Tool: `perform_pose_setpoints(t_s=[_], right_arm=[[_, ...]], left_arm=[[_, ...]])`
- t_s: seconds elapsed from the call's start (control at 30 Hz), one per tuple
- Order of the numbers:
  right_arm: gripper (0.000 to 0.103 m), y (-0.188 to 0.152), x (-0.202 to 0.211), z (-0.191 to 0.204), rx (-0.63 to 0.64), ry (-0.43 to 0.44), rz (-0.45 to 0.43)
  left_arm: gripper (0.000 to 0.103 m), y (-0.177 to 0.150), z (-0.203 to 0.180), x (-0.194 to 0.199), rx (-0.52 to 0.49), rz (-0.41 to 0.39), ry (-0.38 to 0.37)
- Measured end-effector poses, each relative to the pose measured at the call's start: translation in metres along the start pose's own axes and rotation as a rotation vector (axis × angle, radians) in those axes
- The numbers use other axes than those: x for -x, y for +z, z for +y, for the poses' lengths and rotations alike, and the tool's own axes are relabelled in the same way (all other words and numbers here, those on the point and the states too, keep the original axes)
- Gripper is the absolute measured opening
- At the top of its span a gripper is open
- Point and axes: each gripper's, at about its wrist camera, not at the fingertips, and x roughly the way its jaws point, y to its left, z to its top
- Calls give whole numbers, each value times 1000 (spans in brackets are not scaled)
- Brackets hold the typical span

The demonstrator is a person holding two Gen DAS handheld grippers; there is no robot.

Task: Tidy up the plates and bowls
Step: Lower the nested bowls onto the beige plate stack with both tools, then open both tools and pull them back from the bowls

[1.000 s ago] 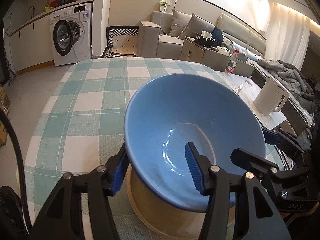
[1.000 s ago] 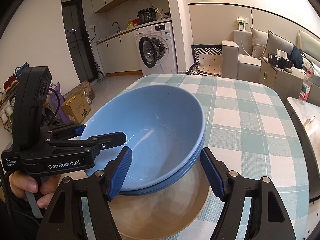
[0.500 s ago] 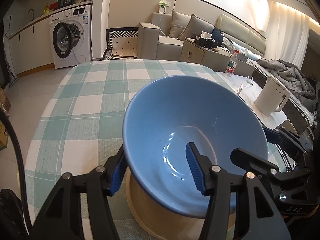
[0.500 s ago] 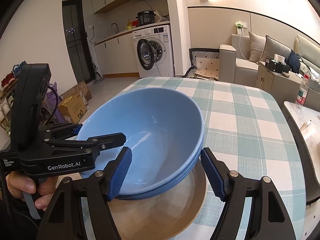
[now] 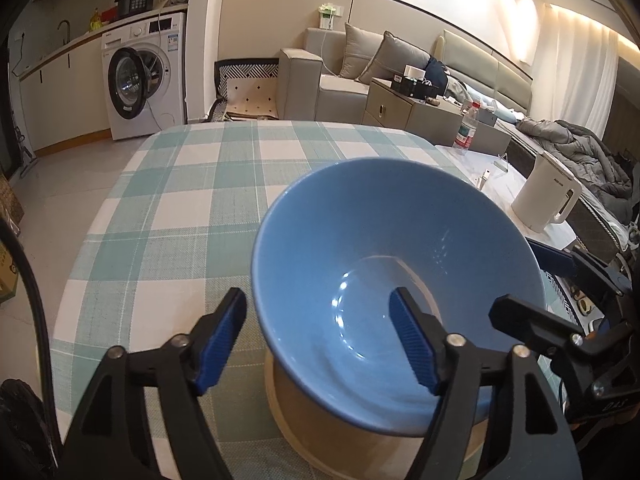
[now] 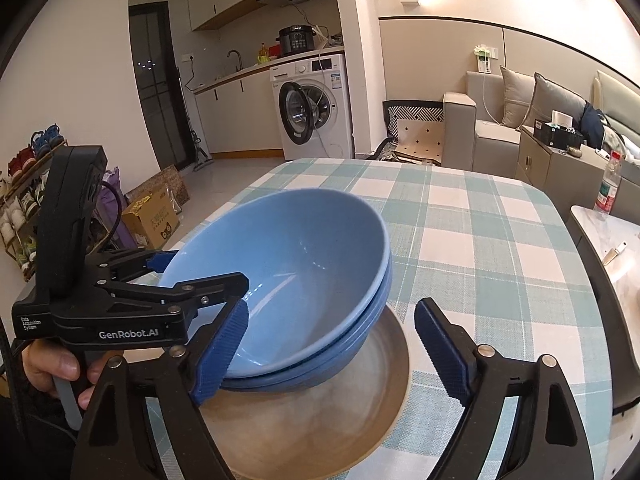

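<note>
I have the blue bowls [image 6: 288, 280] nested on the tan plate [image 6: 340, 412], low and centre in both views, on the checked tablecloth [image 5: 192, 200]. The right wrist view shows three rims stacked at the right side of the pile, so the top bowl sits inside the others, and the plate serves as the base because it is the flattest and widest piece.

My left gripper [image 5: 320, 344] straddles the near rim of the top bowl: one blue pad stands outside the wall at lower left, the other inside the basin at lower centre. Its jaws have just been opening, and the outer pad now stands clear of the wall, so I judge the rim released though it lies between them.

My right gripper [image 6: 328, 348] has likewise just been opening; its jaws stand wide. The left pad is just beside the stack's lower wall, whether touching I cannot tell, and the right pad is well apart over the plate.

I held from both sides to keep the bowl level while seating it; next I would draw both grippers back without nudging the pile
</note>
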Motion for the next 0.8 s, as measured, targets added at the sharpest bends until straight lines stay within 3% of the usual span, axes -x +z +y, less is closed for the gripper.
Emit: perform_pose_setpoints(t_s=[0.2, 0.33, 0.4, 0.8], right_arm=[[101, -3, 5, -4, 2, 5, -18], [102, -5, 11, -3, 22, 5, -50], [102, -6, 14, -3, 21, 9, -63], [102, -14, 30, -13, 30, 20, -113]], left_arm=[[80, -2, 6, 8, -19, -43, 11], [83, -5, 11, 14, -25, -86, 16], [97, -7, 12, 17, -31, -114, 20], [103, -14, 20, 37, -104, -281, 63]])
